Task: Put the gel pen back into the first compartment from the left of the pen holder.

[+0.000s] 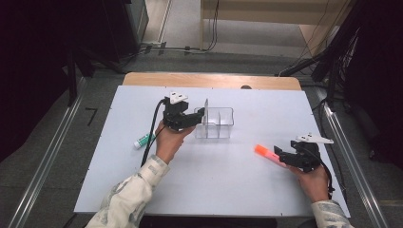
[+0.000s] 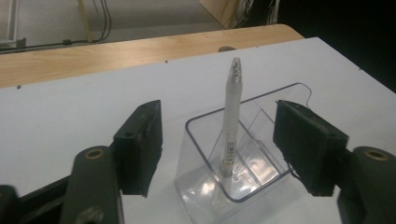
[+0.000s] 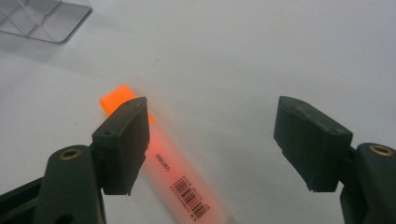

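A clear plastic organiser (image 1: 219, 124) (image 2: 261, 163) with dividers stands on the white table top (image 1: 228, 185). A white pen (image 1: 206, 110) (image 2: 230, 126) stands upright in its left end compartment, tip up. My left gripper (image 1: 199, 114) (image 2: 217, 119) is at the organiser's left end, open, with wide jaws on either side of the pen and not touching it. An orange highlighter (image 1: 265, 153) (image 3: 180, 179) lies flat on the table at the right. My right gripper (image 1: 281, 155) (image 3: 212, 123) hovers open over it, and one jaw covers part of its orange cap end.
A small white tube with a green cap (image 1: 143, 140) lies on the table left of my left hand. A wooden strip (image 1: 211, 80) (image 2: 116, 51) runs along the far edge of the table. Cables lie on the floor beyond it.
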